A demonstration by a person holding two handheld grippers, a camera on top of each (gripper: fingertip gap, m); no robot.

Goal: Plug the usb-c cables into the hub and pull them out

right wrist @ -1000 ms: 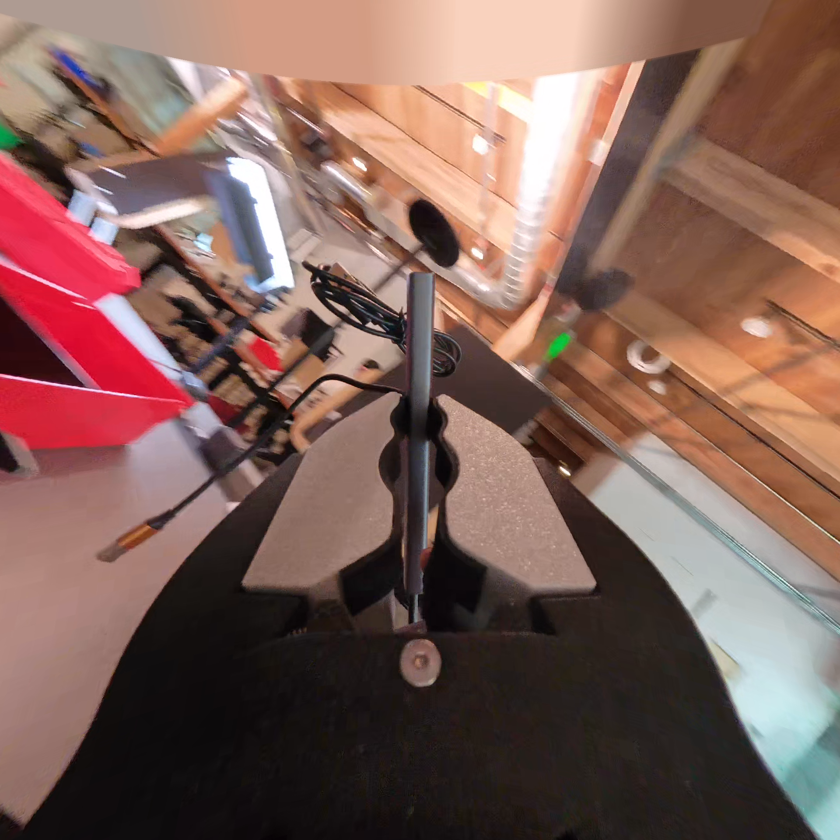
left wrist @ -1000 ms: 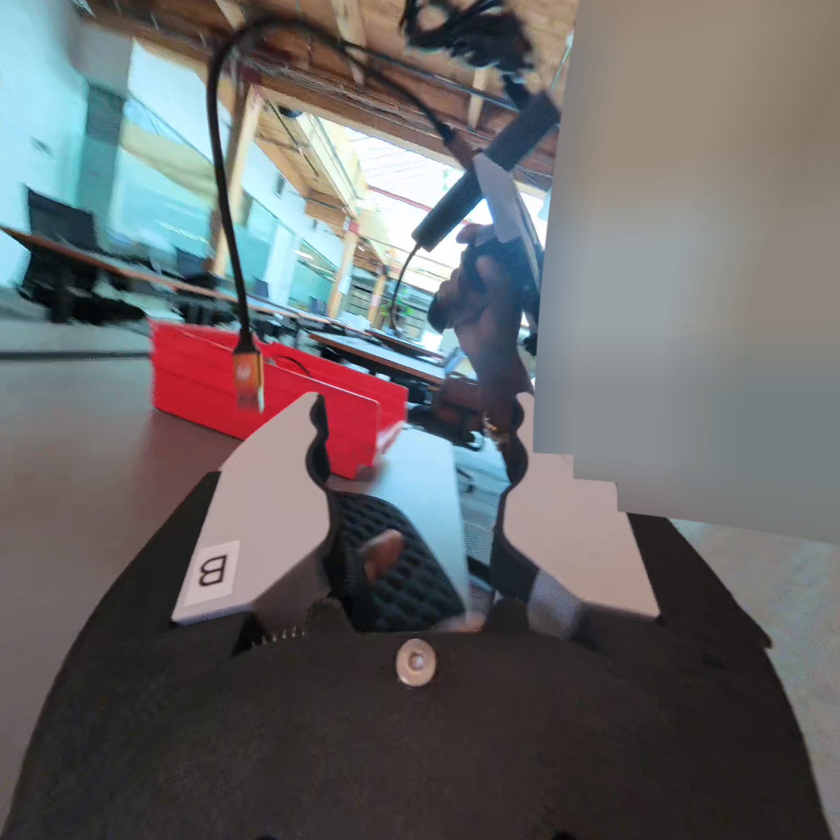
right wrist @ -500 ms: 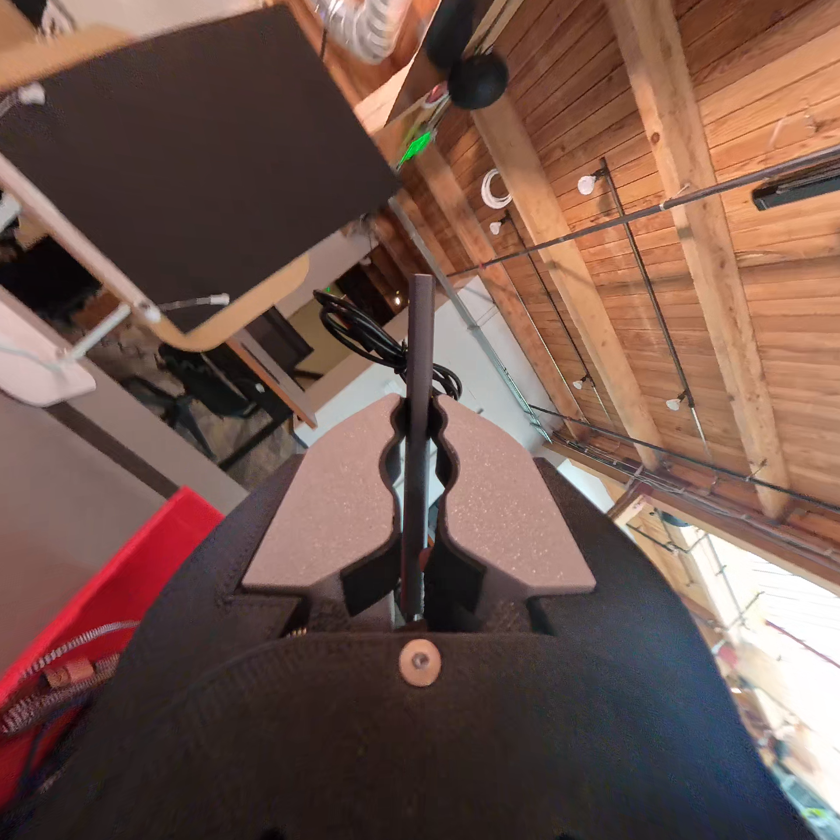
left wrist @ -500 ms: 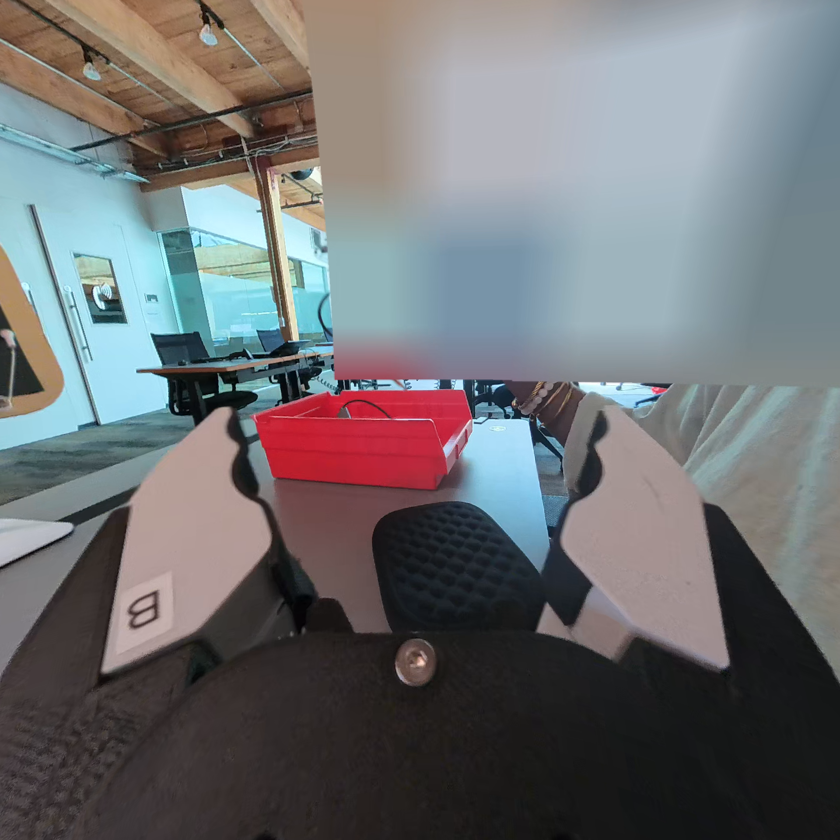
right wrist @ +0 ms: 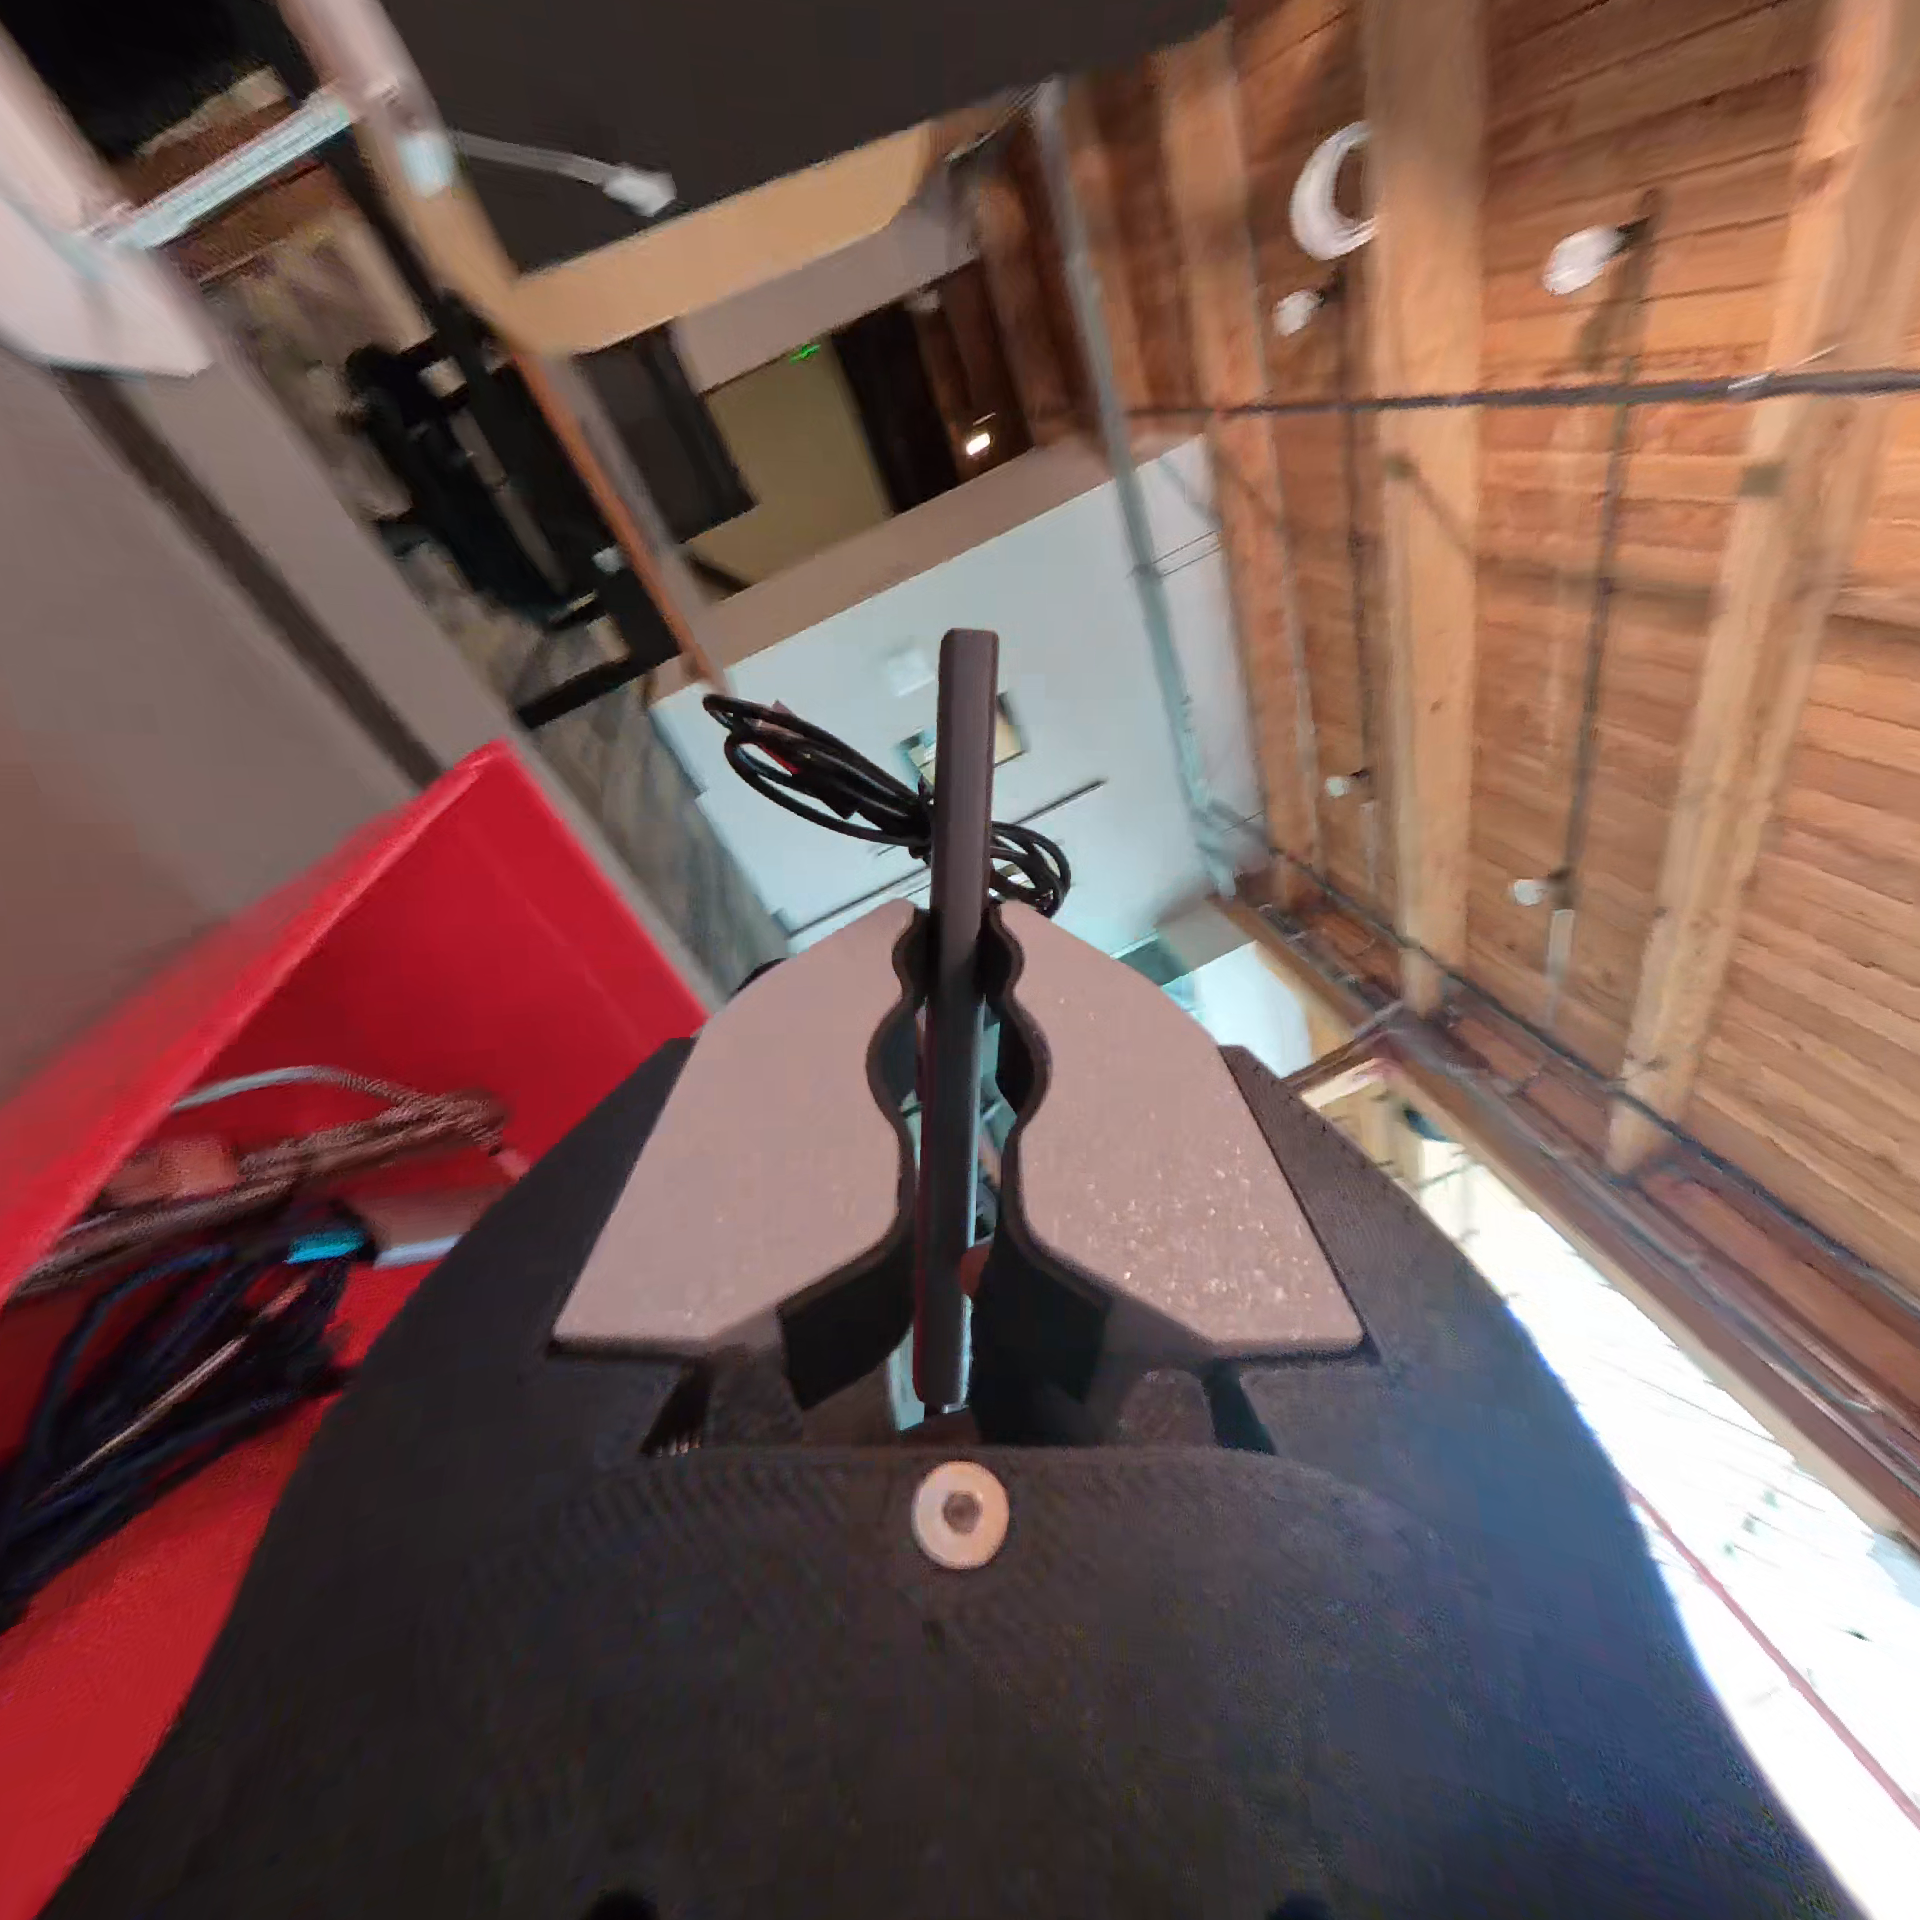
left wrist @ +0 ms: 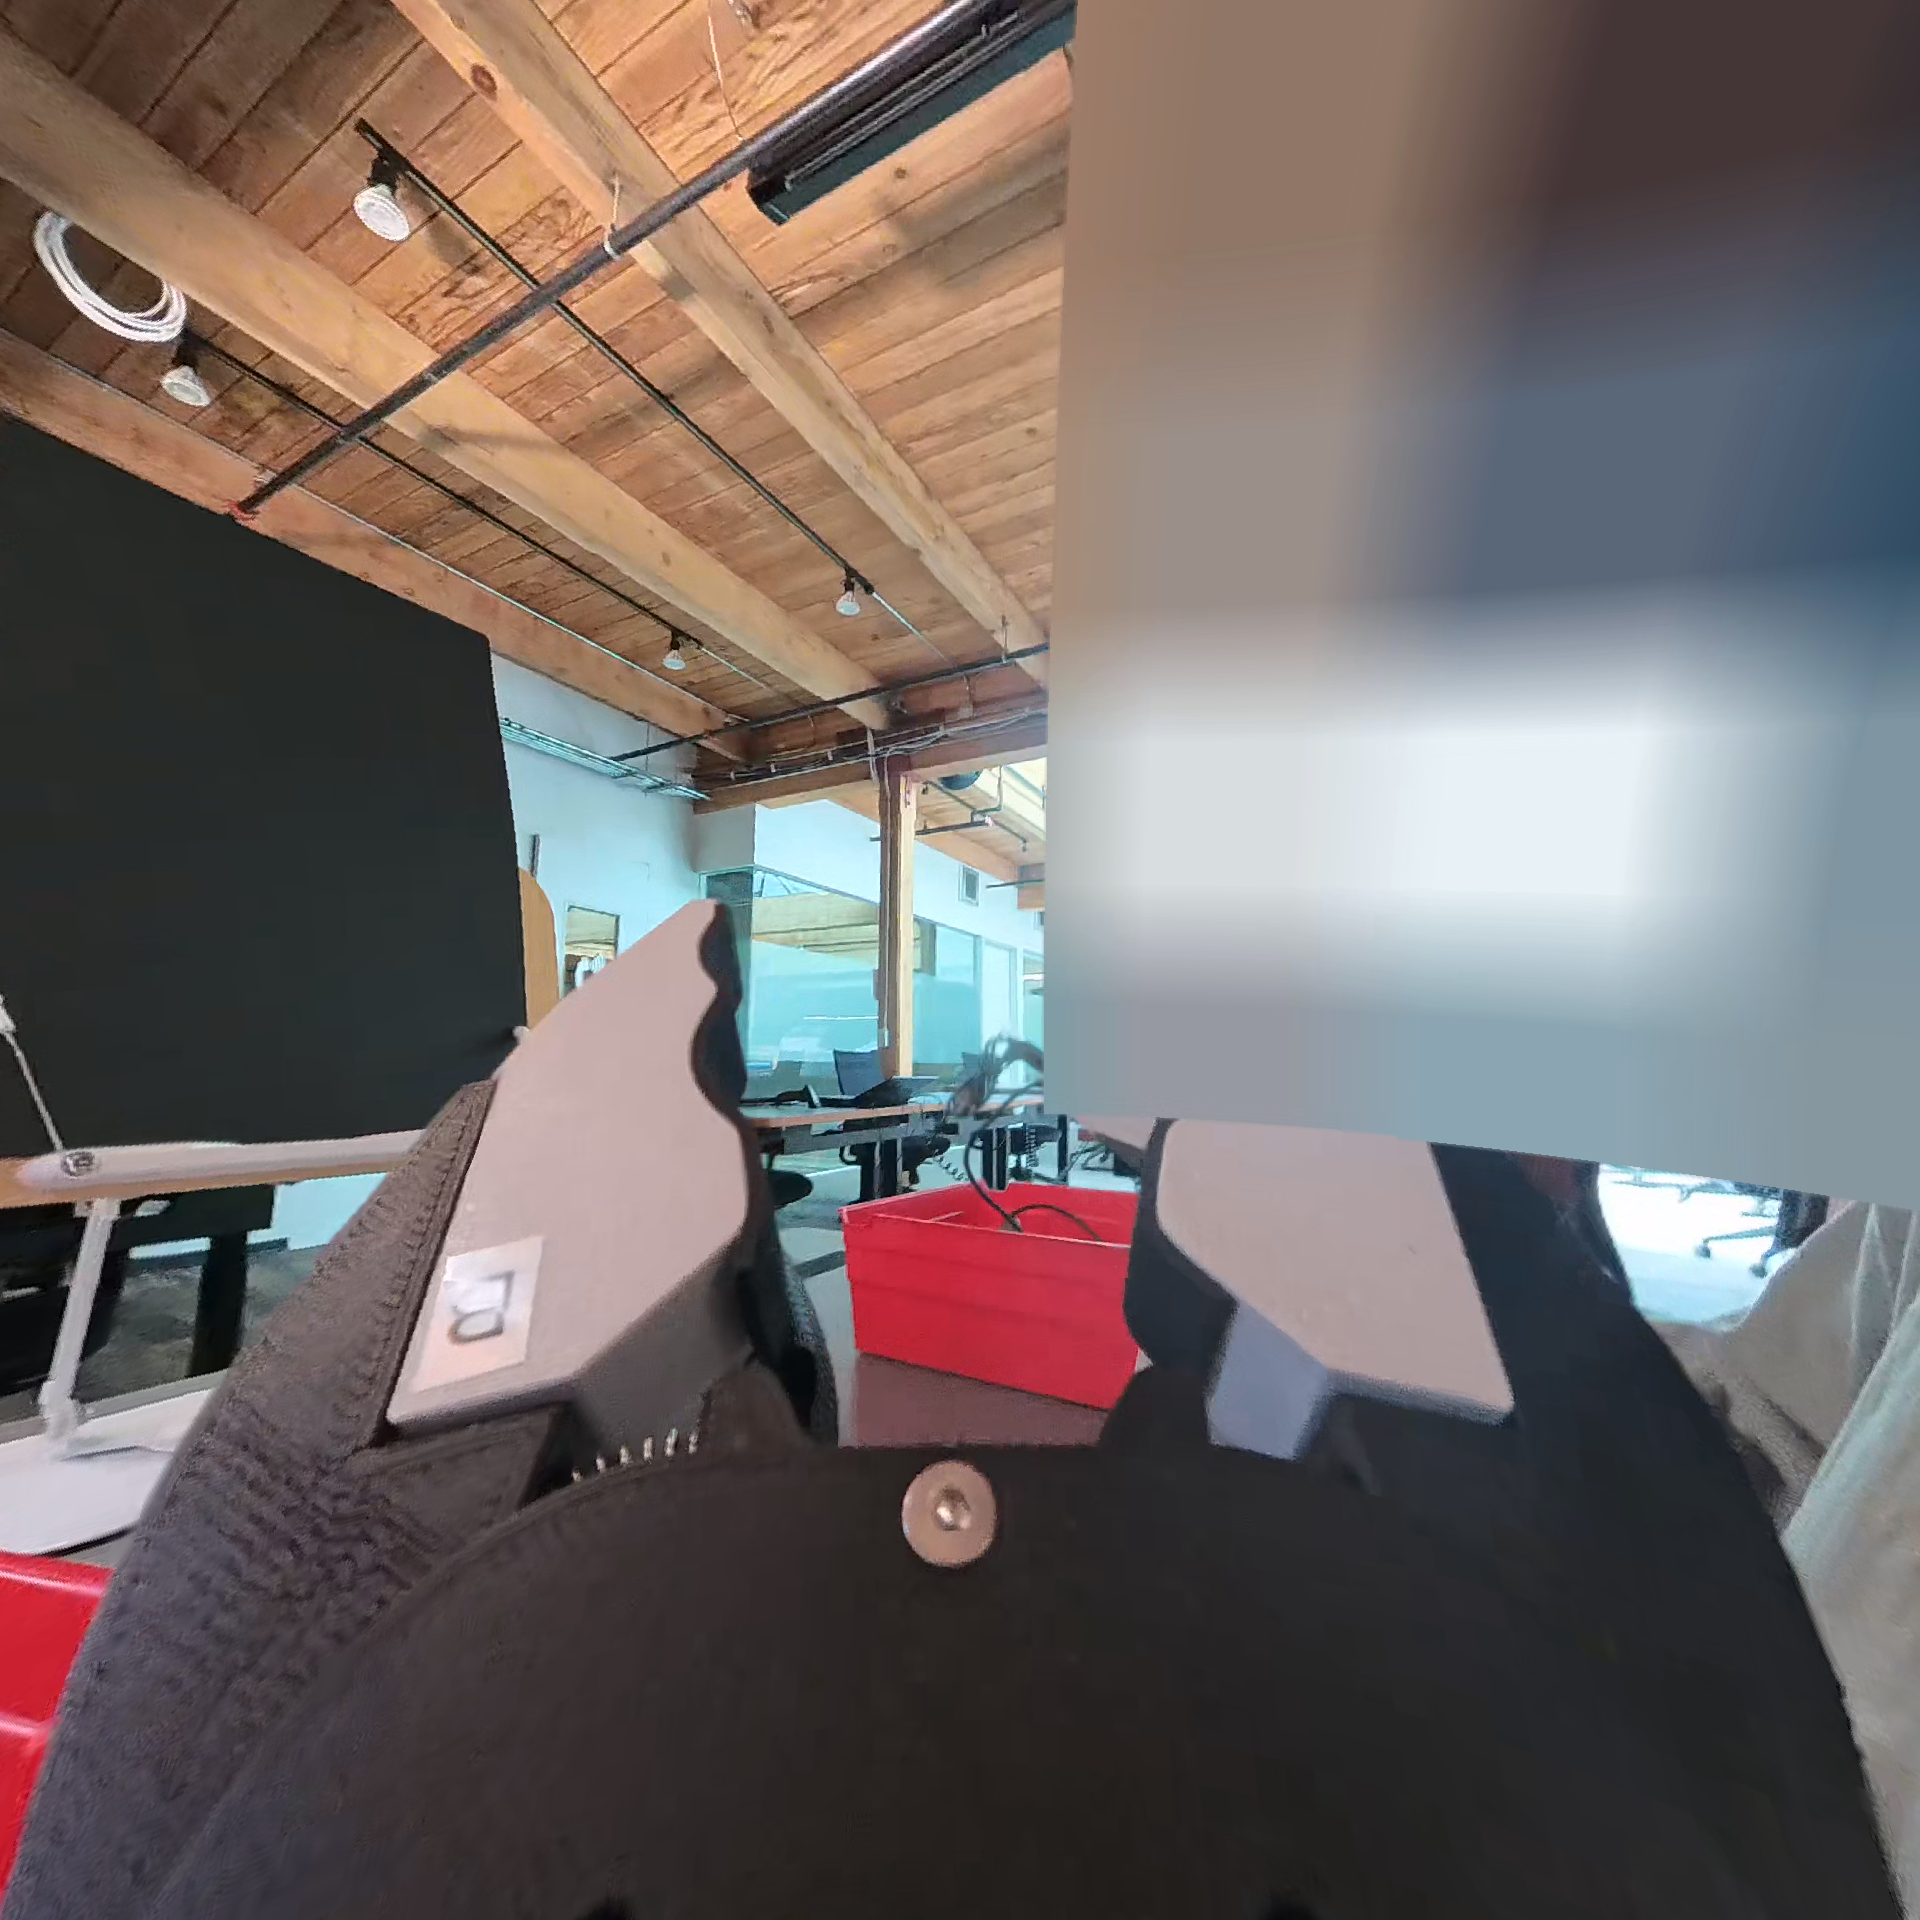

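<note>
My right gripper (right wrist: 958, 920) is shut on a thin dark hub (right wrist: 964, 748) held edge-on, pointing up toward the wooden ceiling. A coil of black cable (right wrist: 883, 805) hangs from the hub's far end. A red bin (right wrist: 416, 935) at the left of this view holds several loose cables (right wrist: 208, 1299), black and braided. My left gripper (left wrist: 940, 1122) is open and empty, raised above the table. Between its fingers I see a red bin (left wrist: 987, 1288) with a black cable (left wrist: 1029, 1216) rising out of it.
The grey table (left wrist: 935, 1392) carries the bin. A white lamp stand (left wrist: 73, 1382) and a second red bin edge (left wrist: 42, 1662) are at the lower left. A large black panel (left wrist: 239, 831) stands behind. A person's pale sleeve (left wrist: 1849, 1455) is at the right. Spacing between my two grippers at the tips: around 45 cm.
The left gripper has tilted upward and turned; the black textured pad left its view. The right gripper has swung round with the hub, and the cable-filled red bin shows more.
</note>
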